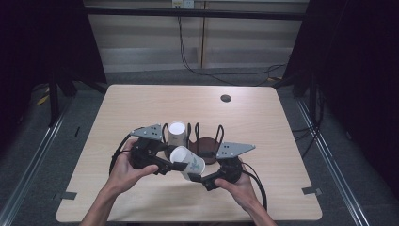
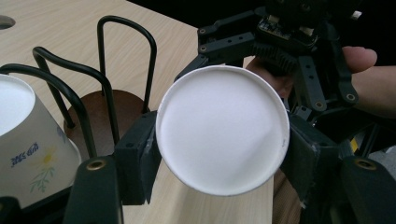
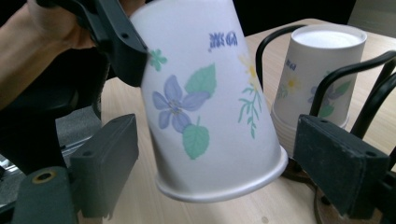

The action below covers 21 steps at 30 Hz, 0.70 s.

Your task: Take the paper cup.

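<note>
dark curtains flank a pale wood-grain table (image 1: 141,103), a black grommet hole (image 1: 226,98) near its far edge at upper centre of the high view. low in the middle of that view, the left tool (image 1: 176,165) pinches a paper cup (image 1: 187,163) near its closed base, the cup tipped over with its flat white bottom facing up and left. the right tool (image 1: 197,178) sits at the cup's rim end, jaws spread to either side of the flared lip with gaps showing in the right gripper view, not pressing it.

the risk i'd judge greatest: the cup is thin coated paper, smooth and slightly glossy, a tapering shape with a rolled rim. a hard squeeze from the right tool could dent the wall or oval the mouth, and the taper could let it slide out of the left pinch toward the narrow end. if the left lets go before the right has bitten, the cup drops onto the table.

just behind, a black wire rack (image 1: 195,136) of bent hoops on a round brown base holds a second cup (image 1: 177,133) upside down, same blue-flower print. a swing could knock the hoops.
</note>
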Available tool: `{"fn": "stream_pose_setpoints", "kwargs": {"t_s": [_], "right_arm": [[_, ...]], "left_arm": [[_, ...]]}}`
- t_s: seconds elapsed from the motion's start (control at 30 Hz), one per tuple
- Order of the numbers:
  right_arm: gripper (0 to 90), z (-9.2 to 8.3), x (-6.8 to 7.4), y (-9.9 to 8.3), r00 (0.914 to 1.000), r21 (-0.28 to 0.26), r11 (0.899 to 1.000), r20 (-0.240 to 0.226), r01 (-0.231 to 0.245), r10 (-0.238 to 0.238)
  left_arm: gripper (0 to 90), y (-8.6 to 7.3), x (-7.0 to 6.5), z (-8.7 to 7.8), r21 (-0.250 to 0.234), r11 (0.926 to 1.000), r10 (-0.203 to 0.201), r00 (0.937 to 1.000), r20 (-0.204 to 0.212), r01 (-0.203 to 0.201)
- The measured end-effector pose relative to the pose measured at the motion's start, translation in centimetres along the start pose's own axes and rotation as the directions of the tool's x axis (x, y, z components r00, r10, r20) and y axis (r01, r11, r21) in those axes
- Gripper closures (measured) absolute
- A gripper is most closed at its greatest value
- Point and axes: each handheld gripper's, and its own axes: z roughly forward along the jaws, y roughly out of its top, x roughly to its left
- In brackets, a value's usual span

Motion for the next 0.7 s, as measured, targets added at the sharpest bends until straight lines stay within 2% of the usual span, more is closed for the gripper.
{"fn": "stream_pose_setpoints", "kwargs": {"t_s": [0.2, 0.4, 0.53, 0.7], "right_arm": [[14.2, 0.2, -0.1, -0.3, 1.0000, -0.003, 1.000, -0.008, -0.003, 0.003], [17.4, 0.6, 0.2, -0.5, 0.9994, 0.003, 1.000, -0.026, 0.023, -0.023], [19.7, 1.0, 0.4, -0.6, 0.9984, 0.021, 0.999, -0.043, 0.038, -0.037], [22.7, 1.1, 0.4, -0.9, 0.9984, 0.031, 0.999, -0.041, 0.040, -0.039]], "left_arm": [[35.6, 0.1, -0.2, 0.4, 0.012, 0.9999, -0.003, 0.9999, 0.011, 0.003], [35.6, 0.1, -0.4, 1.1, 0.022, 0.9997, -0.010, 0.9989, 0.046, 0.009], [35.6, 0.0, -0.4, 1.3, 0.029, 0.9995, -0.011, 0.9989, 0.045, 0.010], [35.7, 0.0, -0.3, 1.1, 0.022, 0.9996, -0.019, 0.9986, 0.049, 0.018]]}}
